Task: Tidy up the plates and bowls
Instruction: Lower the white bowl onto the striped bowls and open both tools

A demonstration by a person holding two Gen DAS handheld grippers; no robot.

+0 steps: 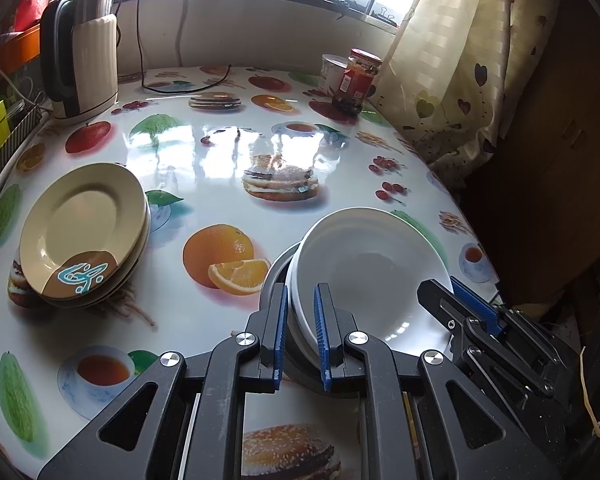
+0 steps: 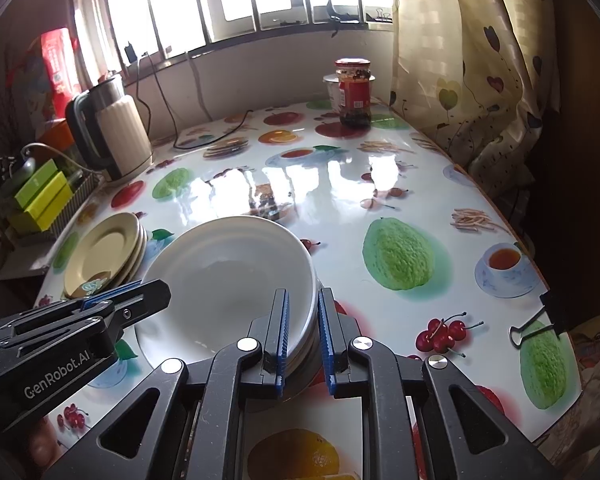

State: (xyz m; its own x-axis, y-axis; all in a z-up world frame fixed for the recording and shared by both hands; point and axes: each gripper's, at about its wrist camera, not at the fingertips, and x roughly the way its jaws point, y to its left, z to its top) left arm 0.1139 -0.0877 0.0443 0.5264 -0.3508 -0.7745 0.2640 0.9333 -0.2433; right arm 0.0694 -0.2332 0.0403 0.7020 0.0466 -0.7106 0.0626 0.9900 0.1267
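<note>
L gripper [image 1: 302, 332]: jaws clamping the near-left rim of the white bowl stack [image 1: 370, 268], one pad inside the rim, one outside; closing down tight on it.
R gripper [image 2: 303, 340]: jaws pinching the stack's near-right rim the same way; also seen from the L cam at the stack's right edge.
Bowl stack: white bowls nesting, w/ a grey metal dish [image 1: 274, 280] showing underneath; sitting near the front edge of the table [image 1: 204, 152], both grippers holding it from opposite sides.
Plate stack [image 1: 86, 236]: cream plates, top one w/ a brown-and-teal motif, sitting well apart on the table's left, leaning a bit off level.
Step, as I'm reading it: two-handed carry or shift of the bowls.
Doing it well: keeping both hands moving together at the same height so the nested bowls aren't sliding apart; rims are thin and glossy, so keeping the grip firm; whether the metal dish is coming along I can't tell.
Surface: glossy oilcloth w/ fruit and burger prints, glaring under window light; prob. slippery.
Room: barred window behind, electric kettle [image 1: 82, 52] back left w/ cord trailing, red-lid jar [image 1: 356, 80] back right, heart-print curtain [image 1: 468, 68] hanging at right.
</note>
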